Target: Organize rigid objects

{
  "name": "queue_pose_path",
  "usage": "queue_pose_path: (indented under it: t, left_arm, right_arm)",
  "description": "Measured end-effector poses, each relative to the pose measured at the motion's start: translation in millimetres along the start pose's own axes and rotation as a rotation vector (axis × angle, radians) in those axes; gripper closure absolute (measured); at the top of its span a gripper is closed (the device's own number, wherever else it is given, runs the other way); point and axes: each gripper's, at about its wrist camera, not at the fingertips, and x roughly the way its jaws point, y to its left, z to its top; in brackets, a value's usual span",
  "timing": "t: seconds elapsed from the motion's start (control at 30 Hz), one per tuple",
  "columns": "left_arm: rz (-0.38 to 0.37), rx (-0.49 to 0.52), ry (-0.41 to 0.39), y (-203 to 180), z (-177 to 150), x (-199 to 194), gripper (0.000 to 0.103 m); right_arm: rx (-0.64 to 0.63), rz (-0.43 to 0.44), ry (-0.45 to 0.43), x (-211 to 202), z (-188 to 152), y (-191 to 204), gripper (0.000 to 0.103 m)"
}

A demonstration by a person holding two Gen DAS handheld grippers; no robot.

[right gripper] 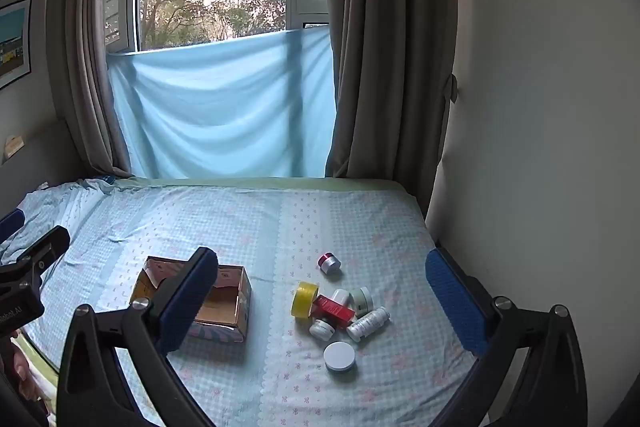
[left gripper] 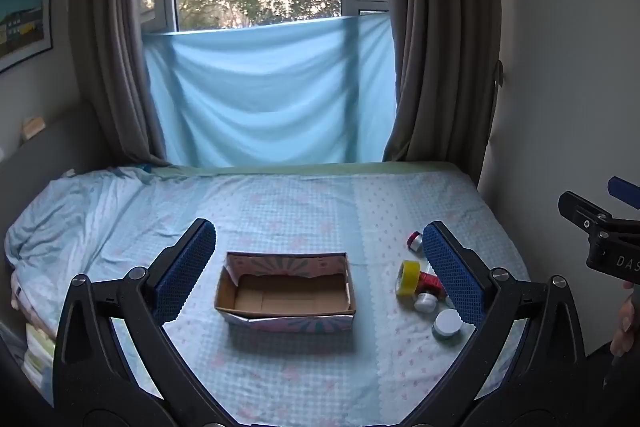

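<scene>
An open, empty cardboard box (left gripper: 286,293) sits on the bed; it also shows in the right wrist view (right gripper: 224,301). To its right lies a cluster: a yellow tape roll (right gripper: 305,299), a red box (right gripper: 334,310), a white bottle (right gripper: 368,323), small white jars (right gripper: 322,329), a pale green jar (right gripper: 362,299), a white-lidded jar (right gripper: 339,355), and a red-capped jar (right gripper: 329,263) apart. My left gripper (left gripper: 318,269) is open above the box, empty. My right gripper (right gripper: 320,301) is open above the cluster, empty.
The bed (right gripper: 280,227) has a light blue checked sheet, rumpled at the far left (left gripper: 60,219). A wall (right gripper: 540,147) runs along the bed's right edge. Curtains and a window with a blue cloth (left gripper: 272,99) stand behind the bed.
</scene>
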Motion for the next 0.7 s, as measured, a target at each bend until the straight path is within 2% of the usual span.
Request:
queue_pose_path:
  t: [0.7]
  left_arm:
    - [-0.037,0.010,0.029,2.5,-5.0,-4.4,0.000]
  right_arm:
    - [-0.010,-0.008,-0.002,-7.7,-4.2,0.6,0.000]
